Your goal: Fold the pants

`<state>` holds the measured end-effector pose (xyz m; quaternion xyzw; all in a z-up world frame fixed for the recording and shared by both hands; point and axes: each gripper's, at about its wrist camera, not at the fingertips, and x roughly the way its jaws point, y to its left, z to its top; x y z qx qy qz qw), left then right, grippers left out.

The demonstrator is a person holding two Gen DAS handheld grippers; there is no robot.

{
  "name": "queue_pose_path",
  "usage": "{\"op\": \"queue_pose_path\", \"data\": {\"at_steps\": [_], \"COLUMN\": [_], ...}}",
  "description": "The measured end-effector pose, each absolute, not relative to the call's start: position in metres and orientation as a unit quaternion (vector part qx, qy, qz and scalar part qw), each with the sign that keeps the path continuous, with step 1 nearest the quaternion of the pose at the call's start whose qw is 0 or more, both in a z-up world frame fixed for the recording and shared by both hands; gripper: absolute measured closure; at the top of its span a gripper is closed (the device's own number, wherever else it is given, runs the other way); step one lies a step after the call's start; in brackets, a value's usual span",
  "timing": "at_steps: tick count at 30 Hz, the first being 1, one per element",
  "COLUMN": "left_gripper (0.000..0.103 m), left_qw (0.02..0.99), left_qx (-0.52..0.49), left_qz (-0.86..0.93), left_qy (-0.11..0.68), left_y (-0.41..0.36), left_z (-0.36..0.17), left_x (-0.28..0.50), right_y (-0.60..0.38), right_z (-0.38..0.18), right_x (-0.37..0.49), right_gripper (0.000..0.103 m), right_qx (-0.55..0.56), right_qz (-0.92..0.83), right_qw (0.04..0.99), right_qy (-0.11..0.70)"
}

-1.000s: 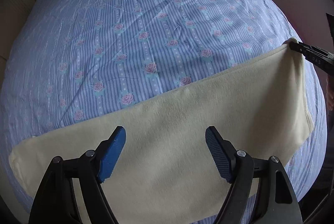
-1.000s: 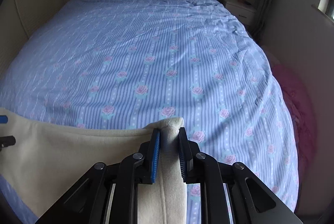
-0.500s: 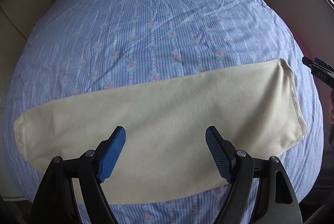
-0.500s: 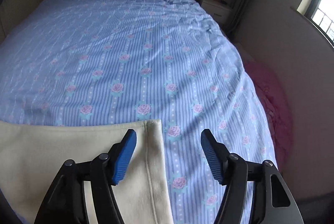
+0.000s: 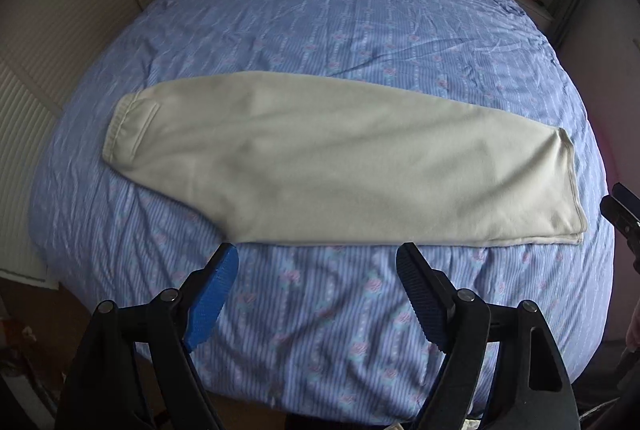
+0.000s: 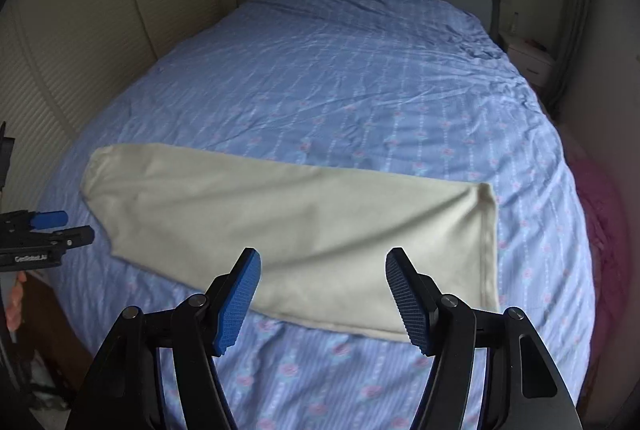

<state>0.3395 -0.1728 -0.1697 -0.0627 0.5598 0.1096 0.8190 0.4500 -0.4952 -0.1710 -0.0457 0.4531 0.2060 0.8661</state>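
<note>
Cream fleece pants (image 5: 320,165), folded lengthwise, lie flat near bed (image 5: 360,29) foot edge. My left gripper (image 5: 316,294) and right gripper (image 6: 322,296) apart, empty. Next I pinch both hem corners squarely, carry them to waistband.

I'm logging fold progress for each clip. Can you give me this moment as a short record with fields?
garment: cream pants, folded lengthwise into one long strip
placement: flat across the blue floral bedspread, near its foot end
waistband: at the strip's left end
leg hems: at its right end
left gripper: open, empty, clear of the pants
right gripper: open, empty, fingers have just opened
remaining: crosswise fold not yet done
</note>
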Motion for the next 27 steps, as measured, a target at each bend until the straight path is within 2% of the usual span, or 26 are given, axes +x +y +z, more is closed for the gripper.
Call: {"op": "queue_pose_path", "data": {"at_steps": [9, 17, 21, 27], "left_gripper": [0.021, 0.021, 0.021, 0.021], "left_qw": [0.811, 0.805, 0.794, 0.781], "left_qx": [-0.123, -0.095, -0.086, -0.131], "left_qz": [0.18, 0.131, 0.114, 0.091], "left_qy": [0.542, 0.571, 0.59, 0.604], "left_y": [-0.033, 0.082, 0.112, 0.114], "left_z": [-0.165, -0.194, -0.218, -0.254], "left_x": [0.25, 0.245, 0.254, 0.258], "right_y": [-0.35, -0.229, -0.183, -0.129], "right_z": [-0.172, -0.2, -0.231, -0.289], "right_x": [0.379, 0.349, 0.35, 0.363], "right_gripper": [0.038, 0.038, 0.041, 0.049], "right_qx": [-0.044, -0.02, 0.014, -0.005], "right_qz": [0.303, 0.288, 0.271, 0.264], "right_qw": [0.827, 0.799, 0.783, 0.757], "right_qy": [0.472, 0.527, 0.56, 0.598]}}
